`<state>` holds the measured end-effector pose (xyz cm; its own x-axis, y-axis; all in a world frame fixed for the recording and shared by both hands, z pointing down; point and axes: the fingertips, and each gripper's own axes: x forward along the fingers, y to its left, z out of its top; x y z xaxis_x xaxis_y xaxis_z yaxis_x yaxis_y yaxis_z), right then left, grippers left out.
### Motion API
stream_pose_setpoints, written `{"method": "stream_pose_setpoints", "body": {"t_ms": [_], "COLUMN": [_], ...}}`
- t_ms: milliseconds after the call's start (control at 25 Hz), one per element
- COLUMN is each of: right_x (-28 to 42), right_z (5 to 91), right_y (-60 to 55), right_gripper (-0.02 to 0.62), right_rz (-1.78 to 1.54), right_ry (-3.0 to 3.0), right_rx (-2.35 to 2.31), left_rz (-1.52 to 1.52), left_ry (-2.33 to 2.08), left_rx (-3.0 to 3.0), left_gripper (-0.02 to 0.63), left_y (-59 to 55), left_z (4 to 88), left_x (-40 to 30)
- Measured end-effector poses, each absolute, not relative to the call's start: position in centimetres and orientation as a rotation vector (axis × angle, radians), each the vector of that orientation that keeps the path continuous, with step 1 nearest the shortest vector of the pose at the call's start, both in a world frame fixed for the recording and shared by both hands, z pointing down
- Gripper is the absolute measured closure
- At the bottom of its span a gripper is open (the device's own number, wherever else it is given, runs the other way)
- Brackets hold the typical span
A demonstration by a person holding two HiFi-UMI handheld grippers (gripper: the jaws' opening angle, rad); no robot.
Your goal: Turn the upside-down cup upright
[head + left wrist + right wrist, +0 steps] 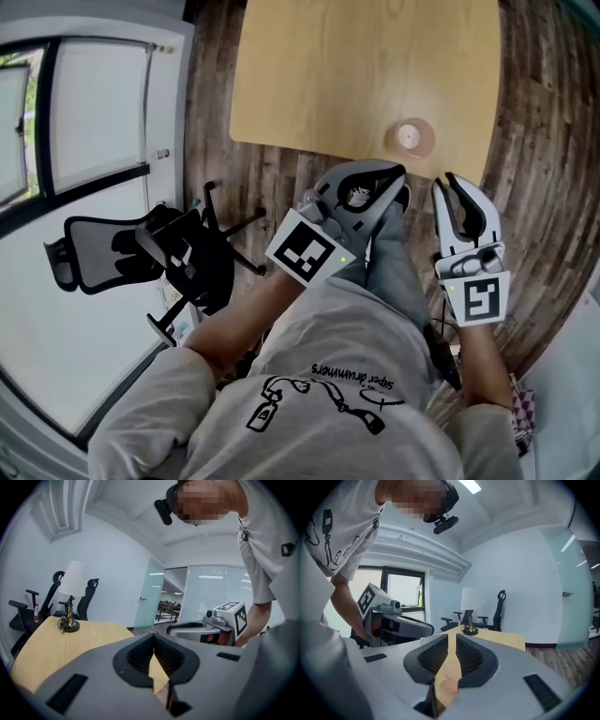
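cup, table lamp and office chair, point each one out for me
cup (410,137), head view, on its upturned base
table lamp (72,577), left gripper view, on its white shade
office chair (91,249), head view, on its backrest

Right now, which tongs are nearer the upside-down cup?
Left, narrowly. In the head view the left tongs end just short of the cup, on its near side; the right tongs sit a little farther back, off to its right.

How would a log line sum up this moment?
cup: on table, untouched | left gripper: shut, empty | right gripper: shut, empty
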<state>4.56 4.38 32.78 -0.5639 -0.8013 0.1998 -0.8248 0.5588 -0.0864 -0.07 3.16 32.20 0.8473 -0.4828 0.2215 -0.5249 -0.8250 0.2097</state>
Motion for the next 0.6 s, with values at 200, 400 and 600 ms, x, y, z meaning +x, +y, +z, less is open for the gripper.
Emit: {"method": "stream_pose_setpoints", "body": {"t_ms": [200, 400, 600], "right_x": [4.4, 4.6, 4.6], "right_z": [34.4, 36.1, 37.9], "right_y": [4.2, 3.9, 3.5], "right_gripper": [0.555, 0.535, 0.481], "right_rz": [0.26, 0.279, 0.295], "right_ry": [-2.647, -2.645, -2.642], "right_rx": [1.404, 1.415, 1.428], "left_rz": [0.248, 0.27, 0.286], "left_ry": [-0.76, -0.758, -0.754], "left_rx": [2.76, 2.756, 2.752], "left_gripper": [0.597, 0.597, 0.597], "left_y": [3.0, 2.8, 2.4], "left_z": [34.0, 35.4, 36.8], "left_x": [-0.3, -0.4, -0.2]}}
